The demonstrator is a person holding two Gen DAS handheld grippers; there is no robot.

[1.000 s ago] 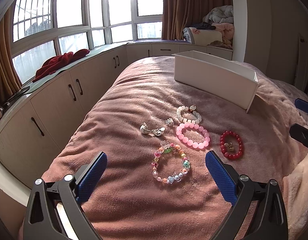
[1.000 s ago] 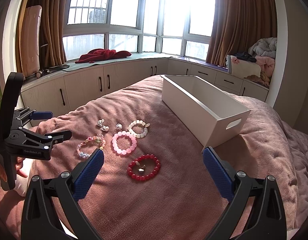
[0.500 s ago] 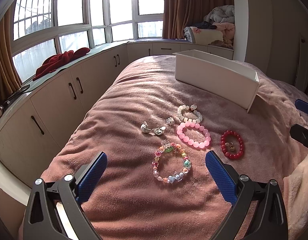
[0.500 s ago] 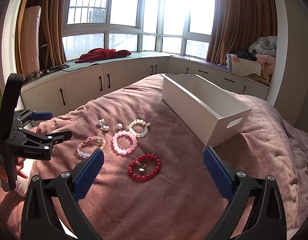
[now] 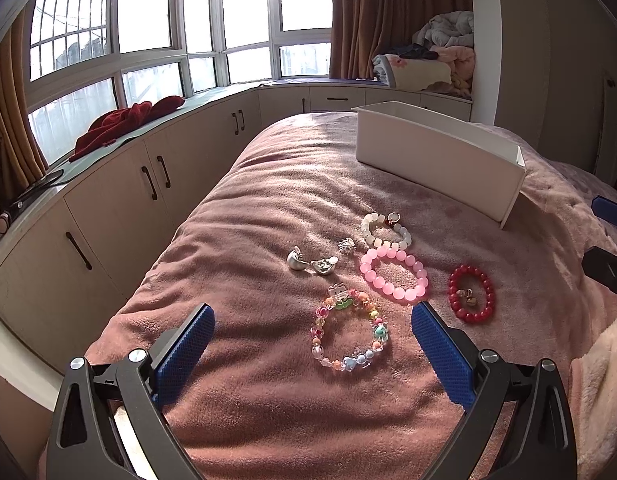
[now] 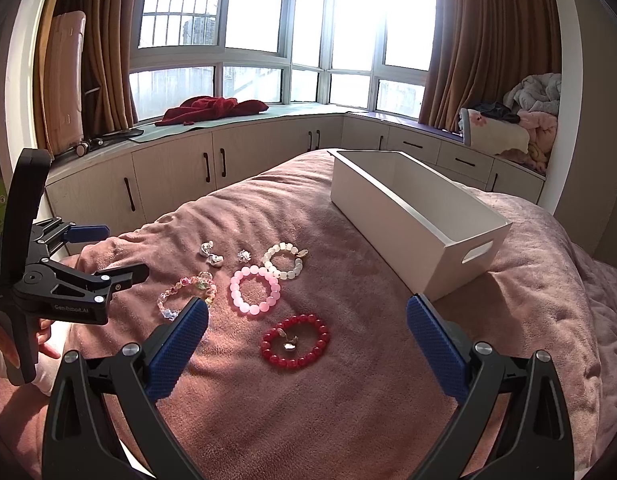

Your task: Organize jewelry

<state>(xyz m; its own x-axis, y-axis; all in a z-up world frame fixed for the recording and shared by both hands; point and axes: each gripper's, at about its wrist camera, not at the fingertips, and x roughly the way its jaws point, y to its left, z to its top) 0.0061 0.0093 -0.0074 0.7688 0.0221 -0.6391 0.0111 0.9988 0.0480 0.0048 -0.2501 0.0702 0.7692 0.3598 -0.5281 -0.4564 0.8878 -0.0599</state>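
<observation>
Left wrist view: my left gripper [image 5: 312, 326] hangs wide open, holding nothing, over the pink blanket [image 5: 268, 208]. The multicolour bracelet [image 5: 348, 330] lies between its fingers' line; pink bracelet [image 5: 394, 274], white bracelet [image 5: 384, 230], red bracelet [image 5: 470, 294] and silver earrings [image 5: 310, 262] sit just beyond. White box [image 5: 436, 158] stands behind, bare blanket between. Bed edge drops off left. Right gripper [image 6: 307, 326] equally wide, empty, above the red bracelet.

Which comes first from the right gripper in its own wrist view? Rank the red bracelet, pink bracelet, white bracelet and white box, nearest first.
1. Red bracelet, just ahead of the right gripper, between its fingers.
2. Pink bracelet, beyond it, slightly left.
3. White bracelet, farther back.
4. White box, by its middle, back right.
</observation>
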